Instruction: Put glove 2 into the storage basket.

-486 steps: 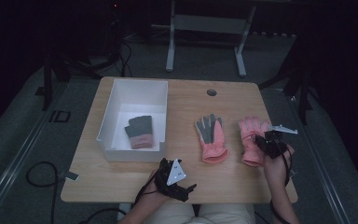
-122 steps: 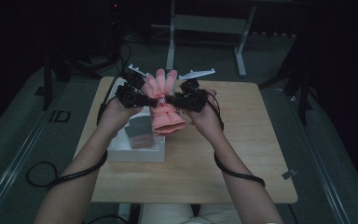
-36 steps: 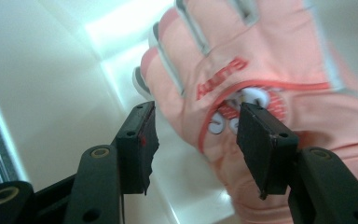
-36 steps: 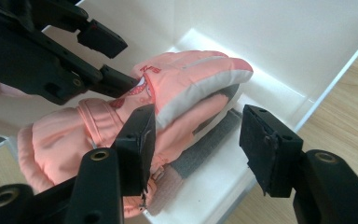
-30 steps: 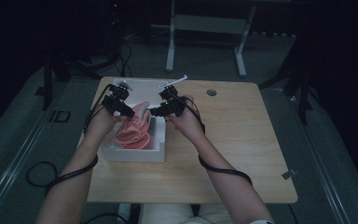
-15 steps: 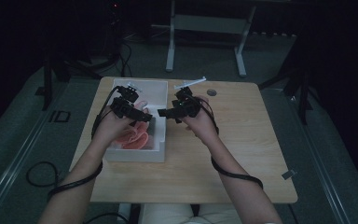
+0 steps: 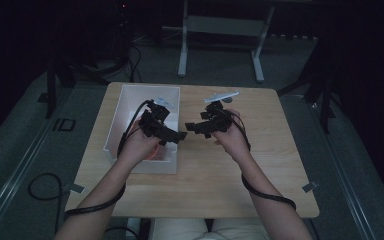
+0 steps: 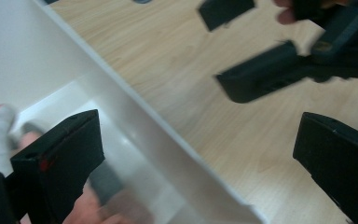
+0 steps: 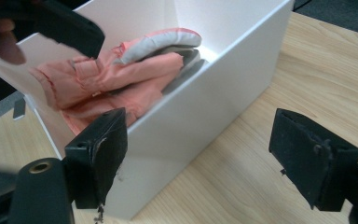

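You're working over the light wooden table (image 7: 260,170) w/ the white rectangular plastic bin (image 9: 205,107) at its left. The pink-and-grey fabric gloves (image 9: 121,79) are lying piled inside, heaped near the rim. Your left gripper (image 7: 172,136) and right gripper (image 7: 194,127) have just been opening; both jaws are standing wide, nothing between them. Risk: the left jaw is hanging over the bin wall, so a careless pull-back could be snagging a cuff or nudging the bin.
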A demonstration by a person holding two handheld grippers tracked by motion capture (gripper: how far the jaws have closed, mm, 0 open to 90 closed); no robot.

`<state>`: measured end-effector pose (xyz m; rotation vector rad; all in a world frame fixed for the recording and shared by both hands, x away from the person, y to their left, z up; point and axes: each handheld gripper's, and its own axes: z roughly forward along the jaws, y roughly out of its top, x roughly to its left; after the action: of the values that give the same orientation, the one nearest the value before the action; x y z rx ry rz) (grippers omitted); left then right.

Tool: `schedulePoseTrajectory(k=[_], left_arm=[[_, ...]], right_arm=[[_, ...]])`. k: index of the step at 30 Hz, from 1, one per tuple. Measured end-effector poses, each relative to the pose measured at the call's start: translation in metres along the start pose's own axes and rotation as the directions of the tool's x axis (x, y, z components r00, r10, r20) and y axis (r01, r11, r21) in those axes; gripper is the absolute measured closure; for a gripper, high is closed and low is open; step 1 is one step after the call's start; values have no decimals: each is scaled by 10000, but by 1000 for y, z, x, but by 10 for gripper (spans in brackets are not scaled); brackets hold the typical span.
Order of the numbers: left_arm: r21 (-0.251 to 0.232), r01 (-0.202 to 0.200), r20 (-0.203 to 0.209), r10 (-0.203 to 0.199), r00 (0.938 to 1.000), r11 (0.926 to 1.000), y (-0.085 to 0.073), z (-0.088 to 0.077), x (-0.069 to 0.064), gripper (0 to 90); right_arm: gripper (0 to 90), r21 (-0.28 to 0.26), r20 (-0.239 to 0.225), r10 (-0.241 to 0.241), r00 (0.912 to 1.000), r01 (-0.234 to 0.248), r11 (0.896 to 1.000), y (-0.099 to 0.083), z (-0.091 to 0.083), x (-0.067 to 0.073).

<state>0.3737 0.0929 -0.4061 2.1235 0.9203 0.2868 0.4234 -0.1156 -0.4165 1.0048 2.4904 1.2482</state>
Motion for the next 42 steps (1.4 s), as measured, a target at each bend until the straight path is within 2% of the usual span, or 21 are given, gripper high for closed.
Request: schedulePoseTrajectory(k=[3, 6, 11, 15, 20, 24, 26, 31, 34, 36, 39, 42], left_arm=[[-98, -290, 263, 293, 9992, 9995, 0, 4, -14, 12], [-54, -724, 308, 725, 9969, 9974, -1, 8, -28, 12], [-107, -1103, 604, 1108, 9920, 9938, -2, 15, -47, 12], [-104, -1469, 899, 1472, 9850, 9891, -5, 24, -64, 12], [-109, -1600, 1428, 1599, 9768, 9871, -9, 36, -80, 12], [-85, -1865, 1898, 1847, 9643, 9824, -14, 47, -92, 12], [-39, -2074, 1956, 2042, 9592, 9782, -17, 52, -98, 12], [31, -2261, 2234, 2197, 9496, 9741, -23, 65, -109, 12], [154, -2478, 2434, 2367, 9406, 9687, -27, 72, -116, 12], [224, -2588, 2481, 2454, 9371, 9657, -29, 77, -119, 12], [259, -2596, 2542, 2448, 9357, 9654, -34, 83, -123, 12], [217, -2564, 2742, 2409, 9310, 9663, -40, 89, -126, 12]], right_arm=[[191, 34, 116, -28, 9999, 28, 10000, -7, -4, -4], [191, 92, 178, -140, 9997, 138, 9999, -16, -6, -8], [191, 132, 230, -174, 9996, 171, 9998, -31, -10, -12], [191, 256, 333, -364, 9988, 356, 9990, -42, -12, -15], [191, 324, 477, -367, 9982, 352, 9989, -57, -16, -20], [191, 405, 566, -155, 9983, 133, 9991, -69, -17, -26], [192, 449, 594, -125, 9982, 99, 9989, -75, -16, -29], [192, 566, 661, -53, 9978, 15, 9984, -93, -13, -35], [192, 563, 749, 32, 9972, -74, 9984, -102, -12, -39], [192, 528, 775, 58, 9970, -99, 9986, -108, -11, -41], [192, 573, 787, 60, 9969, -106, 9983, -116, -9, -43], [192, 593, 735, 77, 9973, -120, 9982, -123, -7, -44]])
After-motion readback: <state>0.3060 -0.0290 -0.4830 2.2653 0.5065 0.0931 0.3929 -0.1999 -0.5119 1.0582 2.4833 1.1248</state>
